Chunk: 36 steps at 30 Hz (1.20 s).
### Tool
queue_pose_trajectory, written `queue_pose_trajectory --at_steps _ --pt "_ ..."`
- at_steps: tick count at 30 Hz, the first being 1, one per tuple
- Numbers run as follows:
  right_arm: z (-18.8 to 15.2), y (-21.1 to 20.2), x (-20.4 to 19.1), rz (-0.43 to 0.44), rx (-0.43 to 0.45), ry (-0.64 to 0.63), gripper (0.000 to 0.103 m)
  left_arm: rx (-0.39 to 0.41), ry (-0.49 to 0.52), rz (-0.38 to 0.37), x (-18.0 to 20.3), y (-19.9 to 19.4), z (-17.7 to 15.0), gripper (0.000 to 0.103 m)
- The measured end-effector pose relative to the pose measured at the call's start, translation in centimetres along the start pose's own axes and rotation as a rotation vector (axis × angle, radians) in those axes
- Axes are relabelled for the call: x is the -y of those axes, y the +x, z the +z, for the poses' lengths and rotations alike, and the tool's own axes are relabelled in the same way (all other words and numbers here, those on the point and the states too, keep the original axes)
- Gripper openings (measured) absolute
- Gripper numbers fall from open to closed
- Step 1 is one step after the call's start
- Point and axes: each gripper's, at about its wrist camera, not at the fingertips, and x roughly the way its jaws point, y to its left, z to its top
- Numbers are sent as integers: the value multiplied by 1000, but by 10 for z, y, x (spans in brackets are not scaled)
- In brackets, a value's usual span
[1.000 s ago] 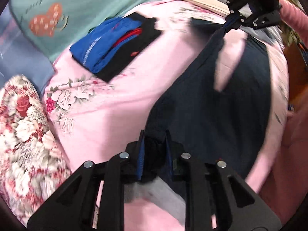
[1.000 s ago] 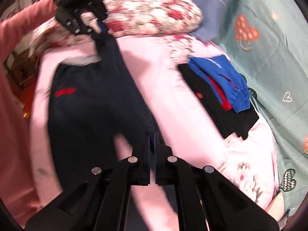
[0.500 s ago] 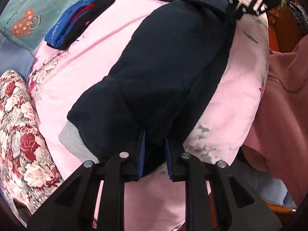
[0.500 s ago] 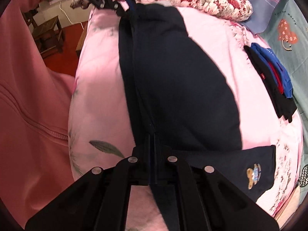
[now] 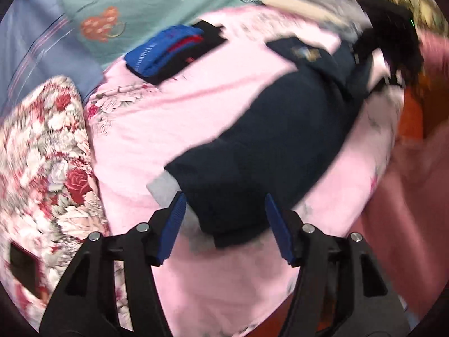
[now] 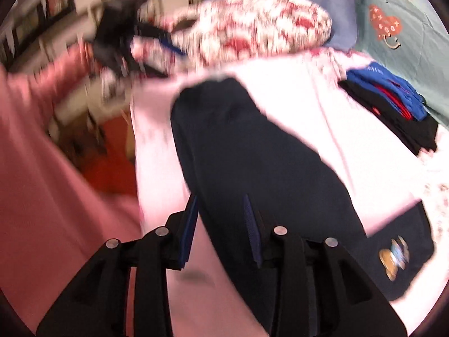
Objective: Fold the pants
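The pants lie lengthwise, legs stacked, on the pink bedspread; soft, light, limp fabric. Left gripper and right gripper both stand apart, holding nothing. Best grip judged at the end edges, pinching both layers.
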Motion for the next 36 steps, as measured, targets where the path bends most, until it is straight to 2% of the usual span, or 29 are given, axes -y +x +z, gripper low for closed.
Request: queue_pose_trajectory --at_steps 2,4,5,7,8,9,10,13,15,17,19,20,22,25,29,32,34,36 --pt "19 16 -3 26 70 -6 35 12 -62 -21 -10 13 7 61" --pt "30 33 -9 38 98 8 35 7 -110 -52 -17 31 11 60" --pt "34 46 -10 48 94 35 35 -11 -137 -92 -19 44 11 60" --pt "35 81 -3 74 -14 123 35 -78 -140 -117 -15 65 4 60" --pt "26 100 1 86 -119 171 36 -130 -110 -89 -7 76 -5 61" --pt "20 105 3 92 -143 183 36 -135 -93 -83 -2 78 -12 61" --pt "15 97 1 83 -97 162 38 -115 -96 -84 -1 73 -17 61" --pt "2 76 -7 53 -135 122 42 -122 -138 -78 -7 56 -20 60" --pt "-7 56 -2 50 -122 178 42 -102 -133 -47 -2 46 -14 61" --pt "-14 34 10 23 -67 255 42 -39 -106 -45 13 35 6 66" --pt "-19 13 24 -45 6 337 44 38 -82 -75 34 31 30 83" --pt "-22 5 31 -65 36 373 44 56 -74 -92 40 33 37 84" --pt "-29 -11 45 -99 95 465 44 92 -47 -154 63 42 56 85" --pt "-39 -26 54 -152 125 551 44 112 -35 -253 95 67 80 85" --pt "-52 -49 79 -294 185 662 44 104 -149 -404 123 110 109 85" --pt "-63 -63 100 -337 210 738 44 93 -274 -609 138 140 125 85" --pt "-64 -68 115 -373 217 775 44 64 -308 -665 149 154 132 85" --pt "-62 -72 133 -431 214 798 44 35 -316 -677 161 168 135 85"
